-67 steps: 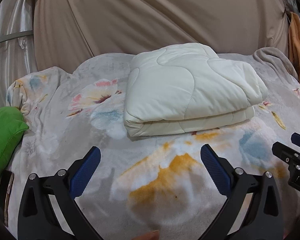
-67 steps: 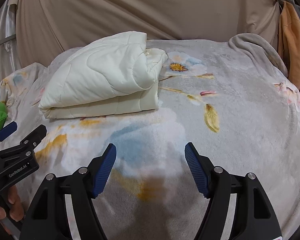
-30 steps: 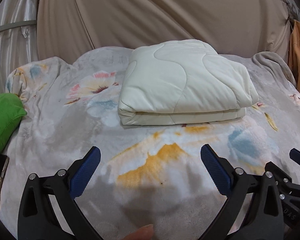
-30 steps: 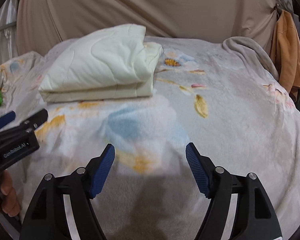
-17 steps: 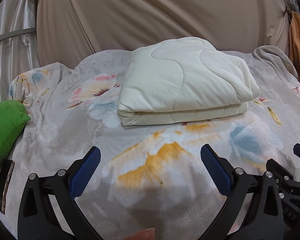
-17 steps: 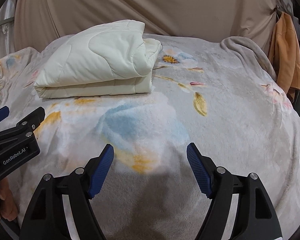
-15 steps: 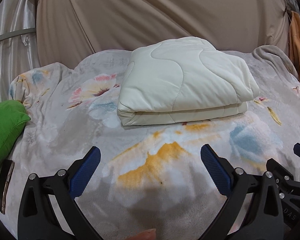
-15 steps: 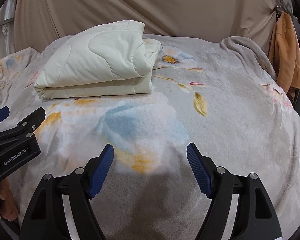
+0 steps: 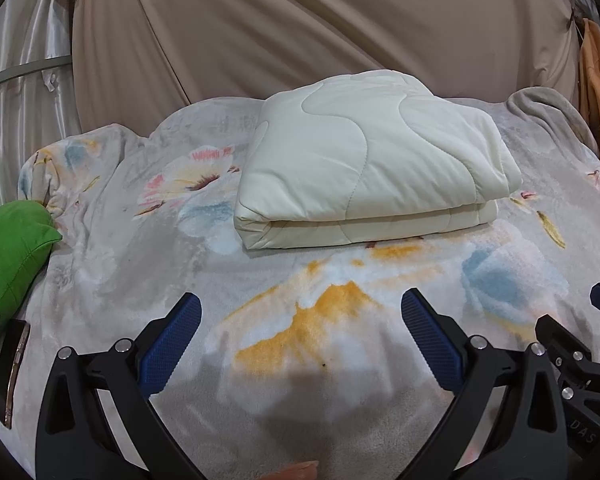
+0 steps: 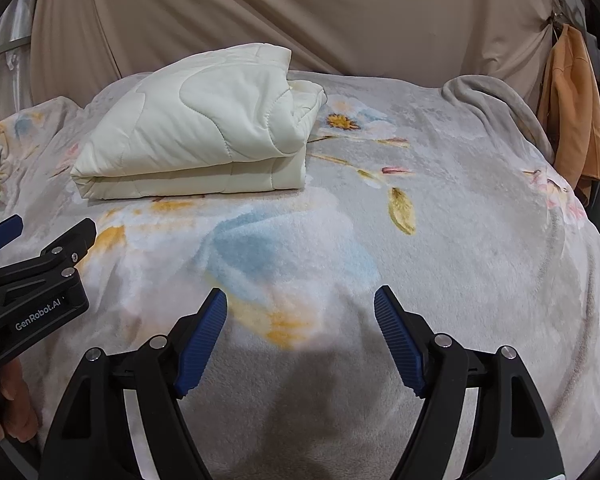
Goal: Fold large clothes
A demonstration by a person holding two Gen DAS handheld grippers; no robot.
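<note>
A cream quilted comforter [image 9: 372,176] lies folded into a thick rectangle on the floral grey blanket [image 9: 140,248] that covers the bed; it also shows in the right wrist view [image 10: 204,140] at the upper left. My left gripper [image 9: 300,320] is open and empty, held above the blanket in front of the comforter. My right gripper [image 10: 300,312] is open and empty, to the right of the comforter and apart from it. Each gripper's tip shows at the edge of the other's view.
A green pillow [image 9: 8,264] and a dark phone-like object [image 9: 10,368] lie at the bed's left edge. A beige curtain [image 9: 320,28] hangs behind the bed. An orange garment [image 10: 572,112] hangs at the right. A grey blanket fold [image 10: 496,100] lies at the back right.
Both grippers have drawn back a little from the folded comforter and stayed open. The comforter has not moved.
</note>
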